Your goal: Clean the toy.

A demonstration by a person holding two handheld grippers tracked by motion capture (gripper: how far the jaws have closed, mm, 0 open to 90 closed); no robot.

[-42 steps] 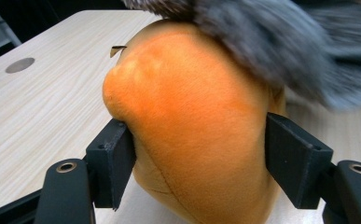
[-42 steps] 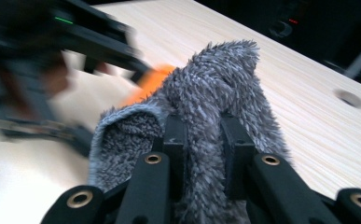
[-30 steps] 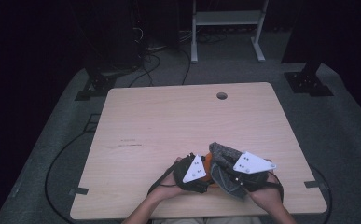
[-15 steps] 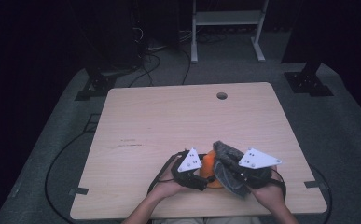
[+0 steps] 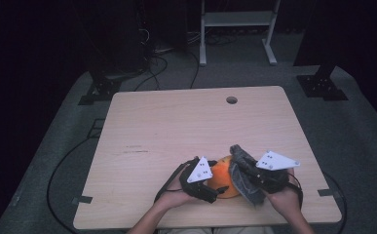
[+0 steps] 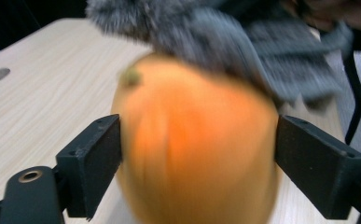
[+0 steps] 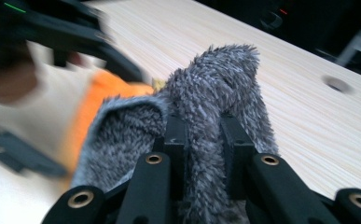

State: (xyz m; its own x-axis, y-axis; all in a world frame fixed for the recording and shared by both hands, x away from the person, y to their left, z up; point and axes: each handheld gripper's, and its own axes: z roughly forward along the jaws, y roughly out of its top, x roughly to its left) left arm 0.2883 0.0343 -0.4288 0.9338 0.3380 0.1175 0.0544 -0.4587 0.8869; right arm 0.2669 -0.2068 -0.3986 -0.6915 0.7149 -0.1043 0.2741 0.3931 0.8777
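I am watching the left claw (image 6: 199, 140), just opening, bracketing the orange (image 6: 197, 149); the right claw (image 7: 205, 135), at three o'clock, is clenching the cloth (image 7: 215, 93). Wiping may be rolling the orange off the bench (image 5: 176, 126).

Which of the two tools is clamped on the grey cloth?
The right tool: its jaws pinch the fluffy grey cloth. The left tool straddles the orange fruit, its jaws having just been opening.

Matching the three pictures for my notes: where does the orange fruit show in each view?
High view: orange fruit near the table's near edge, between the two grippers.
Left gripper view: orange fruit at centre, between the black jaws.
Right gripper view: orange fruit at left, behind the cloth.
Shared landmark: the grey fluffy cloth against it.
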